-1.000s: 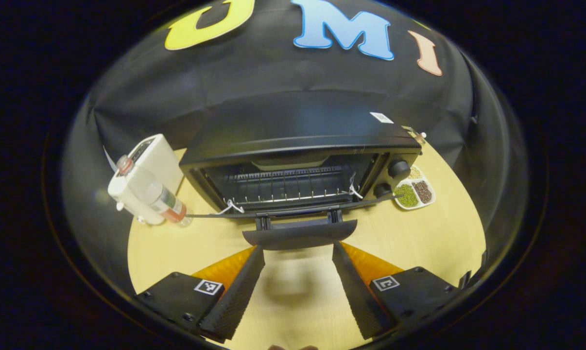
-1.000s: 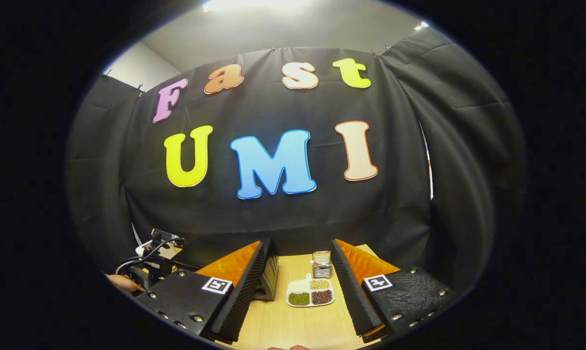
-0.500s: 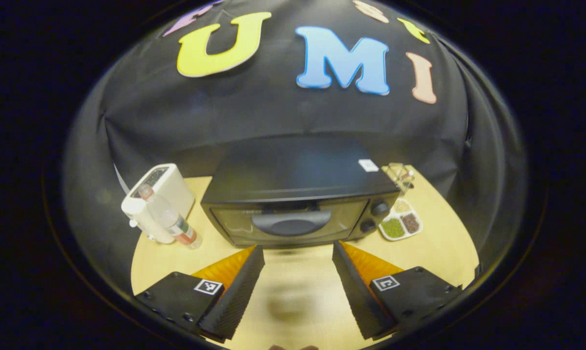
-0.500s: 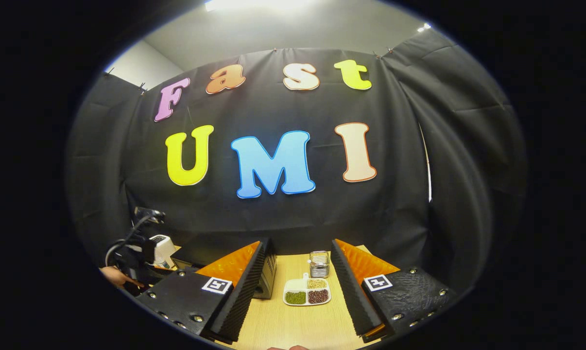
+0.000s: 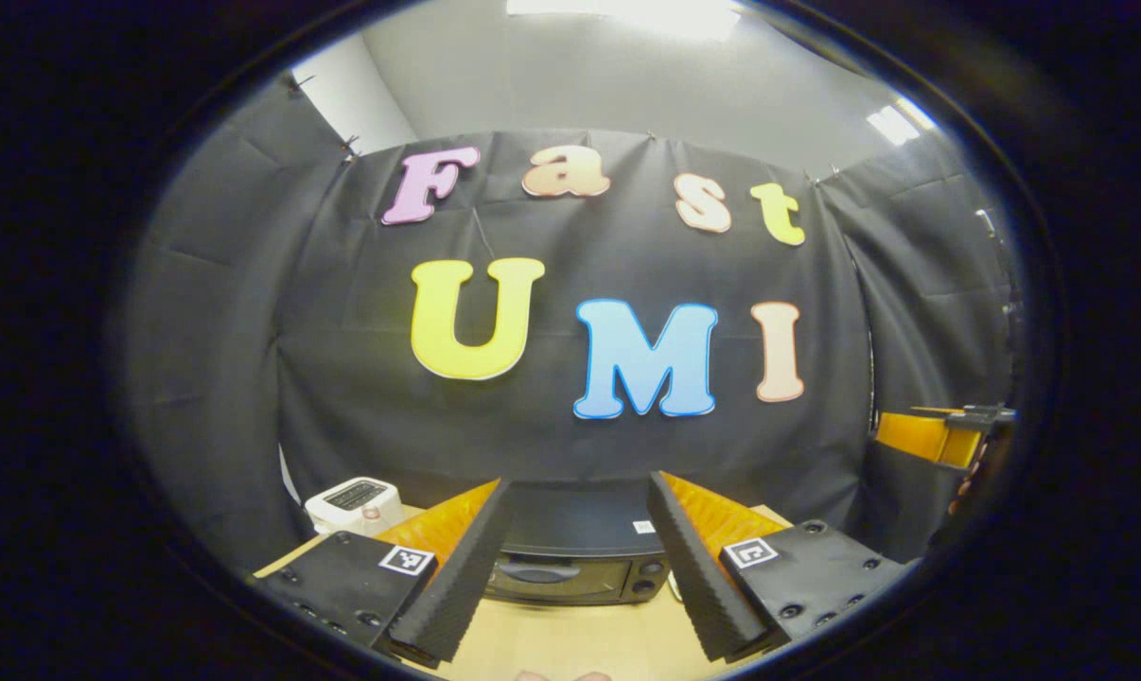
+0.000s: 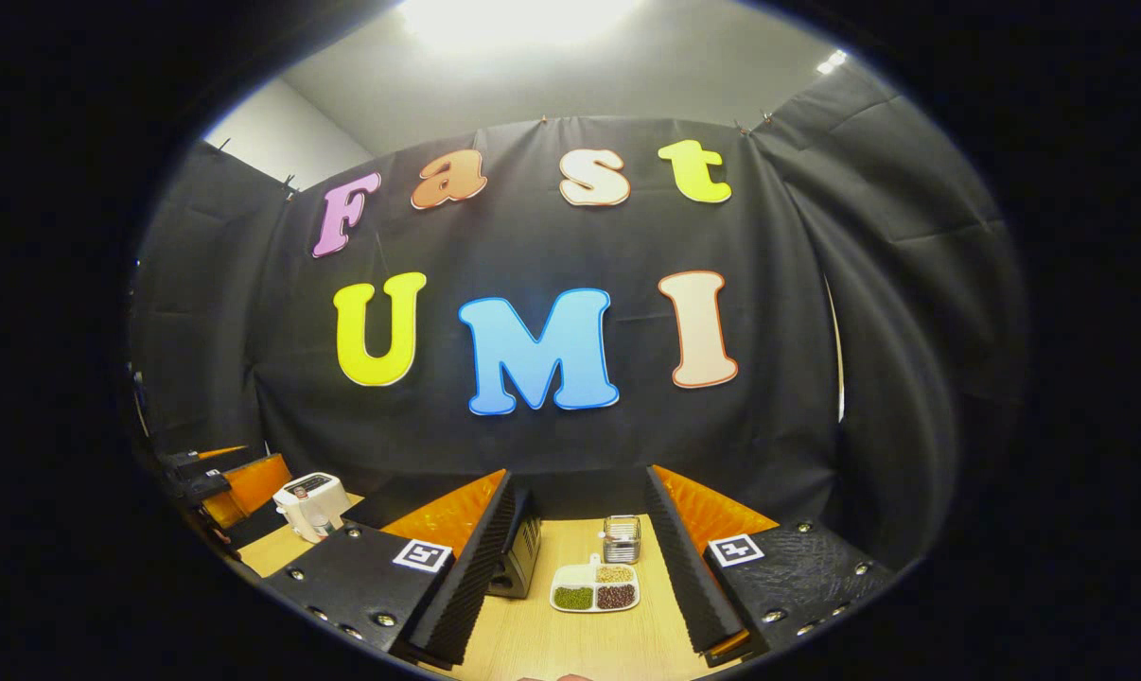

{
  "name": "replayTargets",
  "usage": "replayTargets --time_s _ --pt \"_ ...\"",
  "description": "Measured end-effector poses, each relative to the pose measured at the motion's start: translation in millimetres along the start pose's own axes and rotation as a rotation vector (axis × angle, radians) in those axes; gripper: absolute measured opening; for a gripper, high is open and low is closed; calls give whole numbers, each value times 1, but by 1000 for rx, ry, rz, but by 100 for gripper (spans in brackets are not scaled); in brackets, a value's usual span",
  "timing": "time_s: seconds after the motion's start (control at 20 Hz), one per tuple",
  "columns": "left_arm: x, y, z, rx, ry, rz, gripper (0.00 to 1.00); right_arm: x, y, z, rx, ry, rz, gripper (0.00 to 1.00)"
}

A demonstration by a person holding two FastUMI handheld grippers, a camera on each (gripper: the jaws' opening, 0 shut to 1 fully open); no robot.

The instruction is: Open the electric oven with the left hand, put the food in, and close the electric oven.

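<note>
Squarely ahead of the left gripper (image 5: 576,480) sits the oven (image 5: 570,567), low in the bottom centre of the left gripper view and framed between the two fingers, which stand wide apart with nothing between them. The oven's long axis runs across the frame from left to right, and the handle (image 5: 533,573) on its door lies along that same line. The door looks shut against the front, and I cannot tell whether any food is inside.

From the right gripper (image 6: 578,473) the oven lies off toward lower left, half hidden behind that gripper's own left finger, with a side panel turned to the camera. These fingers are also spread apart and empty. A divided dish (image 6: 594,593) of beans rests on the table (image 6: 570,643) between them, near the oven's side, with a small metal holder (image 6: 621,537) just behind it.

By my judgement the left gripper is the better placed for the door, since it faces the front head-on, while the right one meets the oven from the side. A toaster (image 5: 353,497) stands at lower left, beside the oven.
</note>
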State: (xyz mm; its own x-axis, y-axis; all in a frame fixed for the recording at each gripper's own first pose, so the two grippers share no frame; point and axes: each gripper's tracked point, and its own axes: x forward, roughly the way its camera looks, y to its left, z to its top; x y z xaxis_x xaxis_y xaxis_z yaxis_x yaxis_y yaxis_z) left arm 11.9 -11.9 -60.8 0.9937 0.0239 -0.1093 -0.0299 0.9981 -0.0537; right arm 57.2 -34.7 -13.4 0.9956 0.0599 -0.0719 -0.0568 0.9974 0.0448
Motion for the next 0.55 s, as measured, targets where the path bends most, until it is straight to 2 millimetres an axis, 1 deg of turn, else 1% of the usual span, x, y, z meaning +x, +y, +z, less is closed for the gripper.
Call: replayTargets --time_s 0.05,0.2,0.4,0.55 --pt "-7 0 8 1 -17 11 90 0 2 1 -1 -4 16 84" --pt "-18 -4 27 14 -41 21 100 -1 7 -3 15 6 46 84" --pt "-23 -4 35 31 -52 6 100 -5 13 2 15 -7 37 84" --pt "-20 7 40 51 -56 -19 100 -10 25 6 19 -6 17 84"
